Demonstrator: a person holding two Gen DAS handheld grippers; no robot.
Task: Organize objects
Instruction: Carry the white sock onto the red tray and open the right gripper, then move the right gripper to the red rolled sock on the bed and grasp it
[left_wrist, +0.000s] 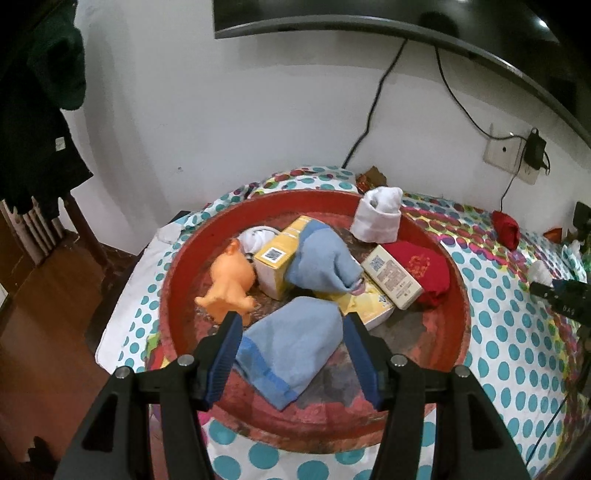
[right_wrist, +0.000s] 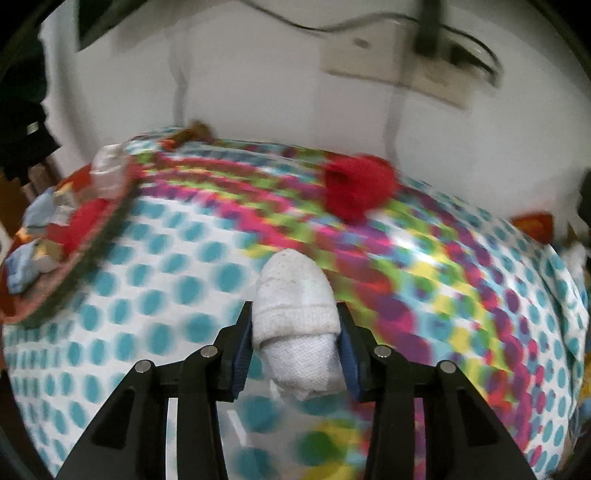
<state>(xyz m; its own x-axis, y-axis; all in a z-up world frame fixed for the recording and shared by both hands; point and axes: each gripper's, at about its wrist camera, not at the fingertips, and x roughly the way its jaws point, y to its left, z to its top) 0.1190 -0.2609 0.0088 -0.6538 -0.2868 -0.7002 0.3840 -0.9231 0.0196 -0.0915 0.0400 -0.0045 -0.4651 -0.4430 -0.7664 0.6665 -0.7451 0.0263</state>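
Observation:
A round red tray (left_wrist: 458, 295) on a dotted cloth holds a blue sock (left_wrist: 291, 350), a second blue sock (left_wrist: 321, 262), an orange toy figure (left_wrist: 229, 284), yellow boxes (left_wrist: 277, 254), a red pouch (left_wrist: 421, 266) and a white rolled sock (left_wrist: 380, 214) at its far rim. My left gripper (left_wrist: 291, 325) is open, its fingers on either side of the near blue sock. In the right wrist view, my right gripper (right_wrist: 295, 321) is shut on a white rolled sock (right_wrist: 295, 314) above the cloth. A red sock (right_wrist: 354, 188) lies farther back.
The tray also shows at the left edge of the right wrist view (right_wrist: 92, 243). A wall with a socket (left_wrist: 502, 151), cables and a television (left_wrist: 369, 18) stands behind. Small items lie at the cloth's right edge (left_wrist: 572, 251). Wooden floor (left_wrist: 48, 314) lies to the left.

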